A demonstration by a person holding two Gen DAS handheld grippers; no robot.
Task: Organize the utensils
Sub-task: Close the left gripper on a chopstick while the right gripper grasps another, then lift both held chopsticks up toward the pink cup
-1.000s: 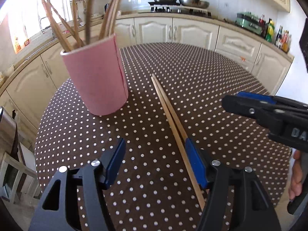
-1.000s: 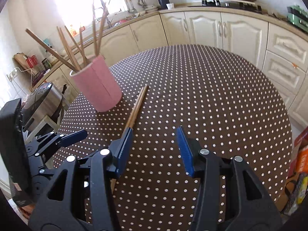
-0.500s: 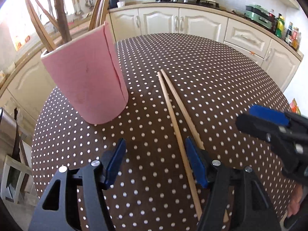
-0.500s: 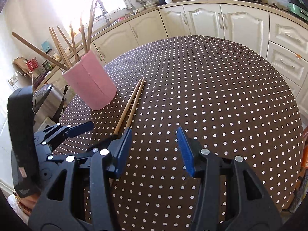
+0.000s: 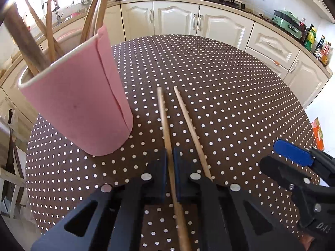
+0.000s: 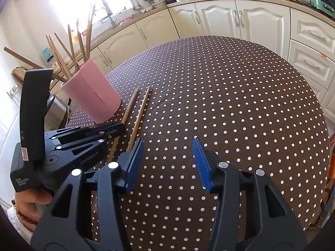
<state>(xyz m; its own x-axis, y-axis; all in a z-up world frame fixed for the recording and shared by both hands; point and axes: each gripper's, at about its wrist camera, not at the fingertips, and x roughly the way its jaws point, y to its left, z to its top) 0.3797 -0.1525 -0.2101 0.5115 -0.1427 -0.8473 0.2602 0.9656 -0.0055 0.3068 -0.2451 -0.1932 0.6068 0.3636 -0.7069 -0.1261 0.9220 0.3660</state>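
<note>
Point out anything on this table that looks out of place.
Two chopsticks lie loose on the polka-dot tablecloth beside the pink holder, where the other chopsticks stand. The left gripper is shut on the left chopstick; the right chopstick lies free.

**Two wrist fisheyes, angled down over one round table**

The left wrist view looks forward and steeply down along the left gripper [image 5: 170, 173], very close to the polka-dot tablecloth [image 5: 219, 96]; the pink utensil holder [image 5: 77, 104] looms large at its left. The right wrist view sits further back and less steep, behind the right gripper [image 6: 165, 163], taking in most of the tabletop. Both face the cream kitchen cabinets [image 6: 219, 18] and counter beyond. They share the holder, the two chopsticks [image 5: 188, 125] lying beside it, the cloth and the cabinets. Each view catches the other gripper at its edge.
</note>
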